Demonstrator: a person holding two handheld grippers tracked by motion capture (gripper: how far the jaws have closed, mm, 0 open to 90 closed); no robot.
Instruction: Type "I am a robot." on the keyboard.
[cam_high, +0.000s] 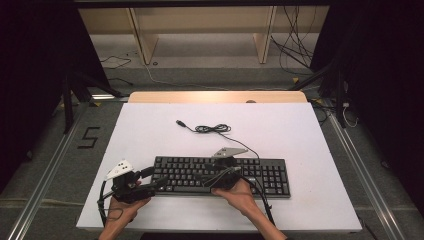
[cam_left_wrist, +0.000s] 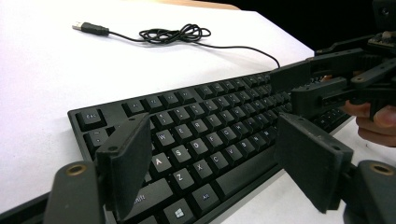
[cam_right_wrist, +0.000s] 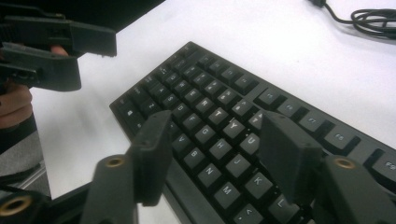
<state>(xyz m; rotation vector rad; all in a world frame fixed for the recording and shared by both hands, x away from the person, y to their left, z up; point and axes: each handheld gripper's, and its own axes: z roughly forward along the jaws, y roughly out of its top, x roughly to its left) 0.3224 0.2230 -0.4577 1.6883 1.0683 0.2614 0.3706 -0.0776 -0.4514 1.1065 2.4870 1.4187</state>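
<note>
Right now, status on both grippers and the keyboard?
Left gripper open, at keyboard's left end. Right gripper open, above the letter keys. Cable coiled behind, clear.

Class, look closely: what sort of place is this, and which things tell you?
Probably a lab recording bench: a white table ringed by black curtains, loose cables on the floor, and a keyboard laid out for handling.

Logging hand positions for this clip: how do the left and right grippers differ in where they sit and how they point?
The left gripper sits at the keyboard's left end, jaws pointing right; the right gripper hangs over the keyboard's middle keys, jaws pointing left. The left is mostly off the keyboard; the right is above it. Both are open and hold nothing.
</note>
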